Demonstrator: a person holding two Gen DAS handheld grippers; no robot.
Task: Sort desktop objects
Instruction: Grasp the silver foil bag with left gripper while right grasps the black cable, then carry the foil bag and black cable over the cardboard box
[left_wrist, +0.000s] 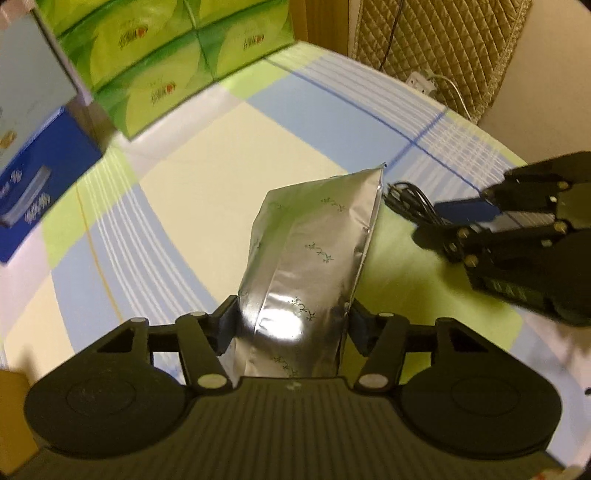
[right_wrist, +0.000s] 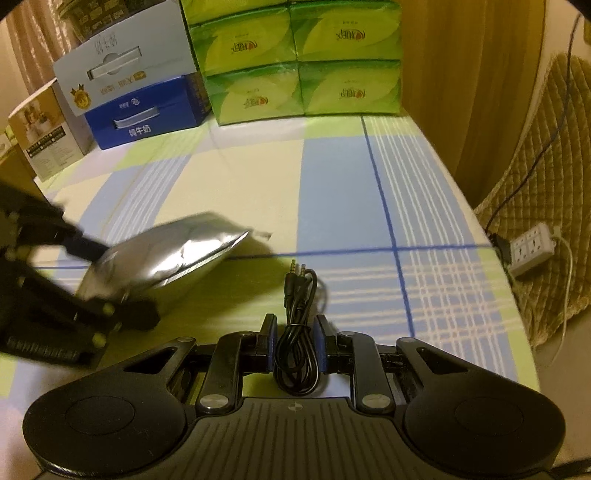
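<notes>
- Left wrist view: the left gripper (left_wrist: 291, 328) reaches level toward the green tissue packs (left_wrist: 166, 55), fingers clamped on a silver foil pouch (left_wrist: 310, 266) held off the checked tablecloth (left_wrist: 221, 177).
- Right wrist view: the right gripper (right_wrist: 295, 343), right of the pouch (right_wrist: 162, 258), pinches a coiled black audio cable (right_wrist: 297, 332), pointing at those packs (right_wrist: 295, 59).

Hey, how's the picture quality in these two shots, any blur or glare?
Left wrist view: glare spot on the silver pouch, boxes at left motion-smeared, fisheye bends the table edge. Right wrist view: the pouch and left gripper blurred, audio cable sharp; warm dim light in both.
</notes>
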